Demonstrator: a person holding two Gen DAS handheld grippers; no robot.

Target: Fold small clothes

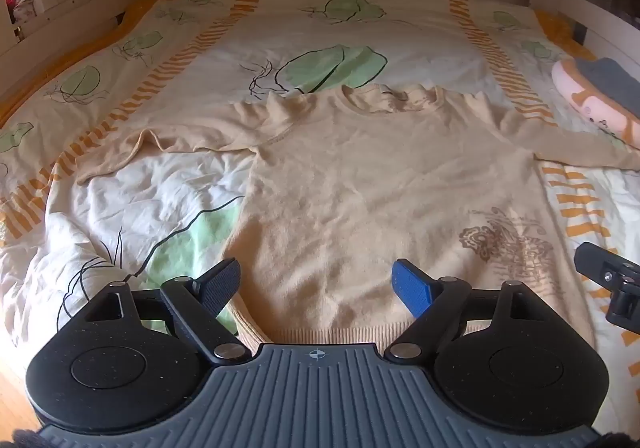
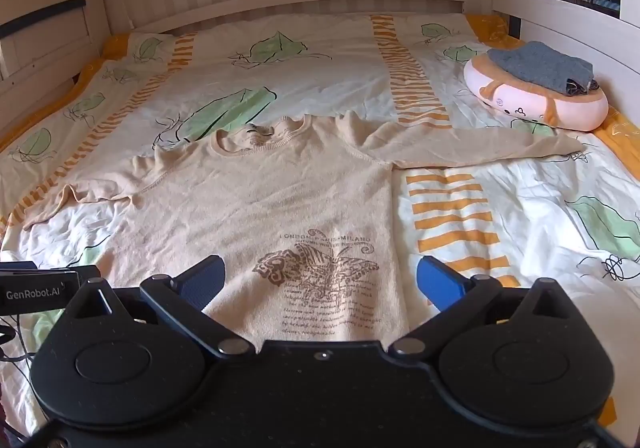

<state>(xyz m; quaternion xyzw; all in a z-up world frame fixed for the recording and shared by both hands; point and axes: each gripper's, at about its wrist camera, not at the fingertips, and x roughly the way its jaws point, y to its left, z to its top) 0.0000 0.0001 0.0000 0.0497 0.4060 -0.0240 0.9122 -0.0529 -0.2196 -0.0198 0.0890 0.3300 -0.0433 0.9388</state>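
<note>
Bed: a wide bed under a white quilt printed with green leaves and orange stripes (image 1: 340,27), framed by white wooden rails.
Sweater: a cream knitted long-sleeved sweater with a brown butterfly print (image 1: 360,175) lies flat, front up, in the middle of the quilt, sleeves spread sideways, the left one rumpled.
Axis: hem nearest both claws, collar farthest; the long axis runs straight away from them.
Pillow: a pink round cushion (image 2: 536,103) carrying a folded grey cloth (image 2: 544,67), well apart at the right.
Left claw (image 1: 318,284): released, jaws wide over the hem's left half.
Right claw (image 2: 320,282): released, straddling the hem's right edge, nearer the print.
</note>
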